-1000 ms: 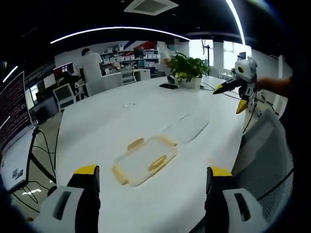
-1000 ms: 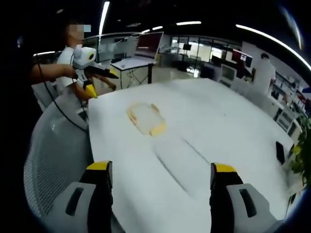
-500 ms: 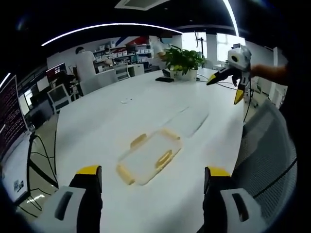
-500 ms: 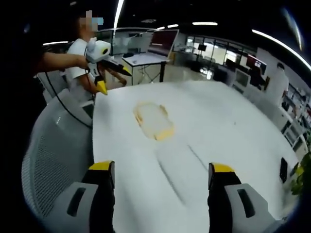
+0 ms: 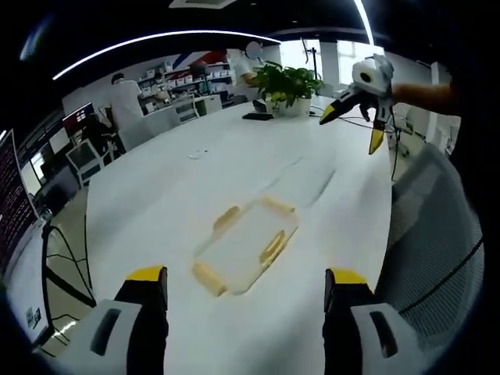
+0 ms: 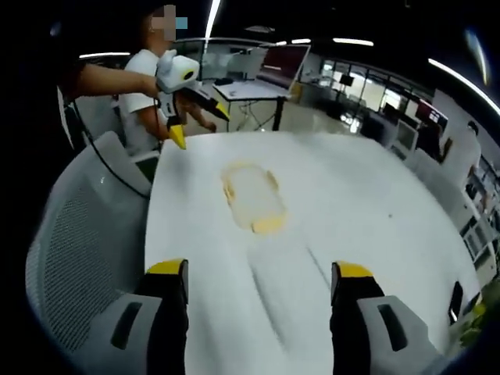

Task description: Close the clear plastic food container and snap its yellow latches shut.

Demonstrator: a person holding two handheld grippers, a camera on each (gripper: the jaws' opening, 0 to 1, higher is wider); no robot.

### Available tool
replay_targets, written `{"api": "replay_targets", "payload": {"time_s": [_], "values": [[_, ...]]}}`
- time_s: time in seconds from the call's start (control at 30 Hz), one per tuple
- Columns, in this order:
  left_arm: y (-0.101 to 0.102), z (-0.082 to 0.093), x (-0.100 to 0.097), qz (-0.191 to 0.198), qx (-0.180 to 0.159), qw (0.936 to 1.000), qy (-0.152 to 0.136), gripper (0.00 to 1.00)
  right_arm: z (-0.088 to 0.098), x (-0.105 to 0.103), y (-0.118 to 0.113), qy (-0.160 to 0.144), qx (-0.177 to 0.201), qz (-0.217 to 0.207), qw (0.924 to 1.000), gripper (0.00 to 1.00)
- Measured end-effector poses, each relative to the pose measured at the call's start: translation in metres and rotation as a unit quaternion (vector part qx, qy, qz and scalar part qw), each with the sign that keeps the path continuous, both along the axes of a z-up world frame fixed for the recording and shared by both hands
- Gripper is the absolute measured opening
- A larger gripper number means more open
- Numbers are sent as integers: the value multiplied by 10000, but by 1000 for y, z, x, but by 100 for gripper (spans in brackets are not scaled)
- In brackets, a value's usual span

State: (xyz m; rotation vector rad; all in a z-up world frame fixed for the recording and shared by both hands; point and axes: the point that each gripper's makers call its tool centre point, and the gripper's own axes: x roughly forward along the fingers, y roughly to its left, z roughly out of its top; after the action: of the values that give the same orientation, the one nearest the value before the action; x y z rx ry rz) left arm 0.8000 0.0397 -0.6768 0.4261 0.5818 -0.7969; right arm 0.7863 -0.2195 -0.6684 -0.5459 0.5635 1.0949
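A clear plastic container part with yellow latches (image 5: 246, 241) lies on the white table (image 5: 172, 187). A second clear flat part (image 5: 303, 184) lies just beyond it, apart from it. My left gripper (image 5: 246, 275) hovers open above the table's near edge, short of the latched part and empty. In the right gripper view the latched part (image 6: 254, 199) lies ahead and the flat clear part (image 6: 283, 269) lies between the open jaws of my right gripper (image 6: 259, 269). Each gripper shows in the other's view, held in the air beyond the table's edge: right gripper (image 5: 351, 129), left gripper (image 6: 199, 125), both with jaws apart.
Grey mesh chairs (image 5: 426, 234) (image 6: 78, 242) stand at the table's edge. A potted plant (image 5: 285, 82) and a dark phone (image 5: 258, 116) sit at the far end. Desks, monitors and people fill the office behind.
Both cameras have shifted with the hands, and the container parts now sit a little nearer in both views. Nothing on the table moved, and neither gripper took hold of anything.
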Motion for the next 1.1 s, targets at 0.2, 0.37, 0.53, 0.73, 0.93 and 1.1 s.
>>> {"api": "replay_targets", "payload": {"time_s": [0.2,0.37,0.53,0.73,0.93,1.1], "values": [[3,-5,7,-114,119,9999,21,76,-1,10,9,13,-1,157,9999,70],[7,-11,11,-217,250,9994,85,74,-1,20,18,-10,-42,272,9996,67],[11,-19,14,-337,397,9985,150,69,-8,27,28,5,-189,449,9988,66],[14,-25,20,-441,517,9975,199,66,-16,35,39,46,-342,631,9974,64],[15,-30,27,-589,627,9961,218,62,-21,44,51,64,-450,773,9960,62],[15,-37,33,-799,776,9934,261,59,-28,50,61,146,-556,879,9945,59]]}}
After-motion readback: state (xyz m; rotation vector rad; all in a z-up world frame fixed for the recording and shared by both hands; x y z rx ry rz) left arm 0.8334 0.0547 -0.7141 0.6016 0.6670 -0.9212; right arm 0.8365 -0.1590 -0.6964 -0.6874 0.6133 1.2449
